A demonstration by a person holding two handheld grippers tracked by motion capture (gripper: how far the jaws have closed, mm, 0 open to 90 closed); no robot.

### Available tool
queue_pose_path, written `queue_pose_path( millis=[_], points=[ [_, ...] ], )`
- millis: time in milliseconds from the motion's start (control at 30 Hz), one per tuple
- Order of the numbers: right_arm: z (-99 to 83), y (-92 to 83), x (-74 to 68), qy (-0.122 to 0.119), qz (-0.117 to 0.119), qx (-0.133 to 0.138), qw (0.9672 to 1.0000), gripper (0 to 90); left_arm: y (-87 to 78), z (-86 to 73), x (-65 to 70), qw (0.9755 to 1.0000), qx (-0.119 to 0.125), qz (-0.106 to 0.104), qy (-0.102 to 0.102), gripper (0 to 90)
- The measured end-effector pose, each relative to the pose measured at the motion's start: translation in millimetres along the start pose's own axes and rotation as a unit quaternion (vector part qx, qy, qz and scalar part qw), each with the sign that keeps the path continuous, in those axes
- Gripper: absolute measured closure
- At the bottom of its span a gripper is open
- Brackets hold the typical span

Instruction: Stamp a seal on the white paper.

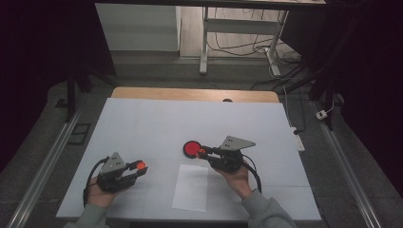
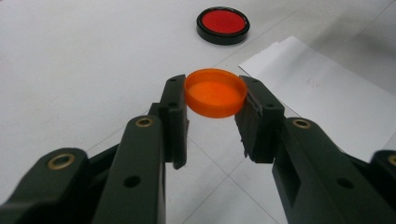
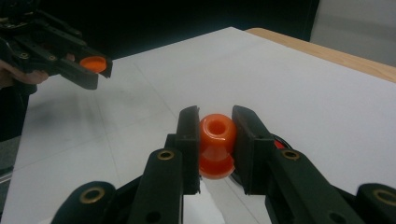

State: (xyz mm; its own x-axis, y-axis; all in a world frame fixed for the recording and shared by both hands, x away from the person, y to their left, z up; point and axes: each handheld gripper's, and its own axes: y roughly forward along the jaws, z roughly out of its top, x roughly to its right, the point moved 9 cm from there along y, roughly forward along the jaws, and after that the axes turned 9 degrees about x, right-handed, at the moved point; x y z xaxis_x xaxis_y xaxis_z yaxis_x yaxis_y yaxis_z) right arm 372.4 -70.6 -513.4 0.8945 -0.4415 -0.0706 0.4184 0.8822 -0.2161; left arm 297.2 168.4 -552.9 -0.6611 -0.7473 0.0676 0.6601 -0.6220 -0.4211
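Left gripper (image 2: pixel 215 119) fingers (image 2: pixel 173 116) clamp orange cap (image 2: pixel 215 93); red disc (image 2: pixel 222 24) beyond.

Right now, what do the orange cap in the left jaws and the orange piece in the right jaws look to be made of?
Orange cap: probably moulded plastic, slightly translucent, with a smooth satin face and an even thin rim that glows at the edge.
Orange piece: likely the same plastic; a glossy, spool-like stamp body with a hollow top, soft highlights and no grain. It could be hard rubber; the look leaves that open.

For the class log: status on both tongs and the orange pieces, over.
Left tongs shut on orange cap, held above the table. Right tongs shut on orange stamp, by the red ink pad. White paper between them; nothing blocking.
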Motion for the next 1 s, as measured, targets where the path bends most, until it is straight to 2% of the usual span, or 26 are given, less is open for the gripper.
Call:
queue_pose_path(
  millis=[1000],
  points=[
    [-10.8,-12.1,-19.3,-0.006,0.021,-0.011,0.9997,72.3,0.2,-0.1,-0.1,1.0000,-0.001,0.001,0.002,64.6]
  ],
)
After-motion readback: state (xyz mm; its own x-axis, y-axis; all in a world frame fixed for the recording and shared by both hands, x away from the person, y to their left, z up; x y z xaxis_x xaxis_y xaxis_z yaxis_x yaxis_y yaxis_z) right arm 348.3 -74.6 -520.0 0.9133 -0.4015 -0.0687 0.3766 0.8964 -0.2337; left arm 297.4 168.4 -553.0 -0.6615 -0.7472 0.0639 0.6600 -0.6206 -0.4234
